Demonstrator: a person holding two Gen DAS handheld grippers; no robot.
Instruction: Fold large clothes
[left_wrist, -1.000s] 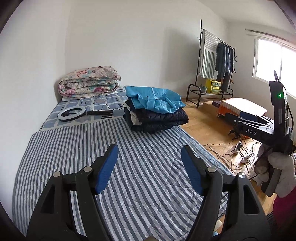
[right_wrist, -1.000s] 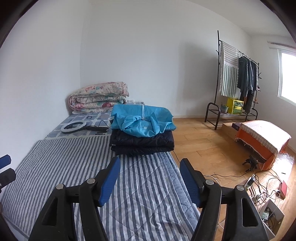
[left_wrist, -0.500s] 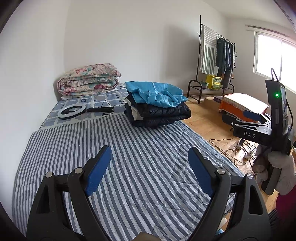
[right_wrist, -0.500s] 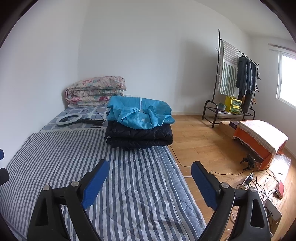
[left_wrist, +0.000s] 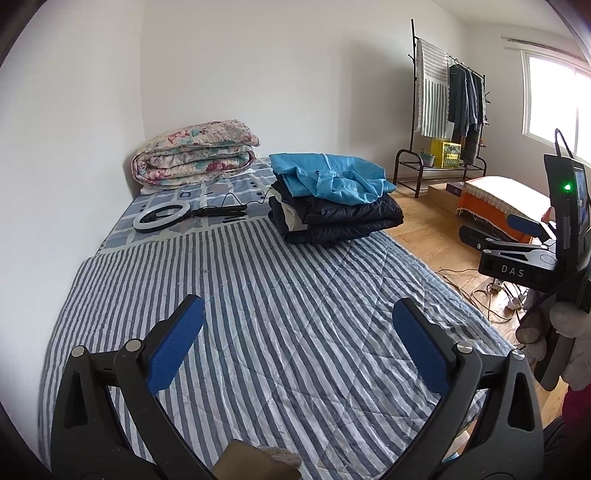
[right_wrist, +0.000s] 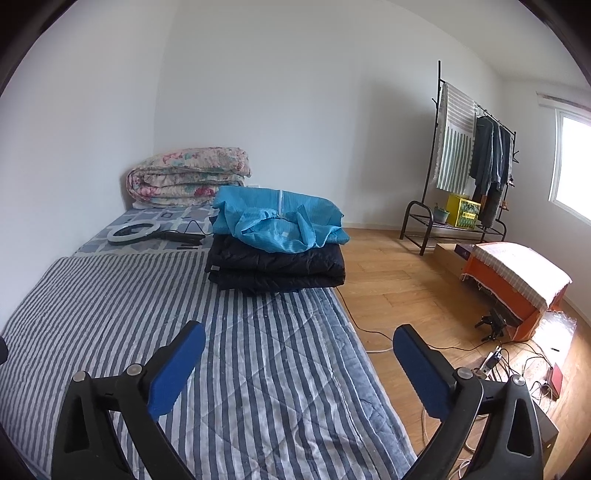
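While both my hand-held grippers, left (left_wrist: 297, 343) and right (right_wrist: 299, 363), are opening with nothing between them, the blue jacket (right_wrist: 277, 221) lies far ahead on the bed (right_wrist: 258, 369), nearer my right.

A quilted striped cloth bedcover (left_wrist: 277, 314) lies matt and creased, a thin blue garment (right_wrist: 277, 221) tops puffy black jackets (right_wrist: 277, 269), beside glossy wooden flooring (right_wrist: 406, 288).

One word to read here: white capitals "DAS" on the side of the black right gripper (left_wrist: 517, 271), which sits at the right edge of the left wrist view. The yellow crate (left_wrist: 446, 154) on the far rack's shelf carries print, too small to make out. Nothing else legible.
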